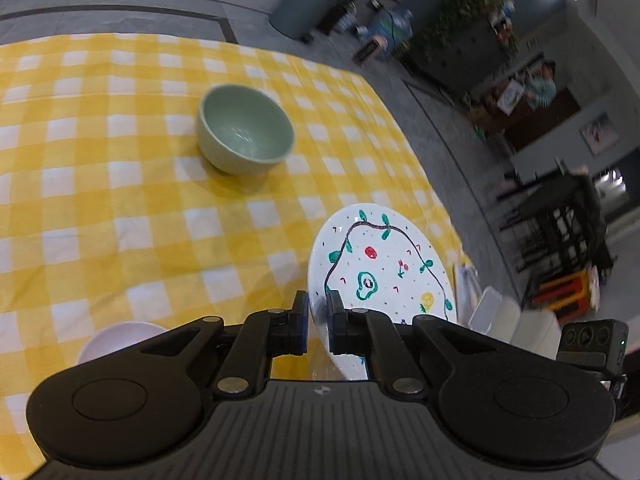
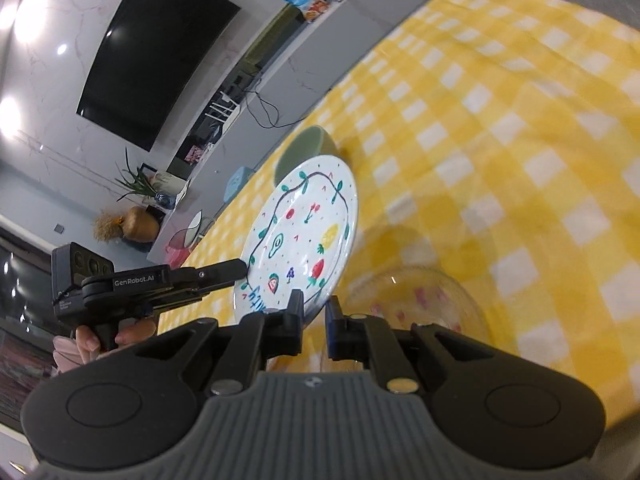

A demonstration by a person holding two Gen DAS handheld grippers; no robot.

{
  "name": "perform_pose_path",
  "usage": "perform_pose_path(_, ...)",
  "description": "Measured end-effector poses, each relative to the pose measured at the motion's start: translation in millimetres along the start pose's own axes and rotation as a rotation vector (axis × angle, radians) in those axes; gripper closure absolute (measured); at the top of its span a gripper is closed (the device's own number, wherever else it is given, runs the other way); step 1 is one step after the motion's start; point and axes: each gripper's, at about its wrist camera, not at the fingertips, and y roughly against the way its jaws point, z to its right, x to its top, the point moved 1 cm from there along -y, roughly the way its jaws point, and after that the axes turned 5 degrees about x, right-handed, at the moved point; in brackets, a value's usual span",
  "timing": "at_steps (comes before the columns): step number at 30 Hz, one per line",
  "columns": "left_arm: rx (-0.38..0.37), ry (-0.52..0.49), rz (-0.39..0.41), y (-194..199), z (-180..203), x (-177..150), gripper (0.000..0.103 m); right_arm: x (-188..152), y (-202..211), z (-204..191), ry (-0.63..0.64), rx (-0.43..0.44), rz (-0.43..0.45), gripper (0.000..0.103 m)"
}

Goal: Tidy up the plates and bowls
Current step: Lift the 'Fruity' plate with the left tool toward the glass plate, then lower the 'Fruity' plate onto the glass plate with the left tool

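A white plate painted with fruit and a vine (image 1: 380,268) is held off the table, tilted. My left gripper (image 1: 318,312) is shut on its near rim. In the right wrist view the same plate (image 2: 304,236) is also pinched at its rim by my right gripper (image 2: 314,312), and the left gripper (image 2: 240,269) shows at the plate's left edge. A green bowl (image 1: 246,130) stands upright on the yellow checked tablecloth (image 1: 120,200); it shows behind the plate in the right wrist view (image 2: 308,140). A clear glass bowl (image 2: 420,300) sits below my right gripper.
A pale pink bowl (image 1: 120,340) sits at the near left beside my left gripper. The table's right edge (image 1: 432,184) drops to a grey floor. White items (image 1: 492,312) lie past that edge. A TV and shelf line the wall.
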Motion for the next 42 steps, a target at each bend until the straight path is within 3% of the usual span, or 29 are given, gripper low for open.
perform_pose_path(5,0.011,-0.042,-0.050,-9,12,-6,0.094,-14,8,14,-0.062,-0.024,-0.019,0.094)
perform_pose_path(16,0.133,-0.118,-0.145,-33,30,-18,0.092,-29,12,34,-0.159,-0.058,-0.064,0.092)
perform_pose_path(42,0.229,-0.230,-0.197,-59,50,-30,0.088,-44,-2,46,-0.231,-0.139,-0.201,0.091)
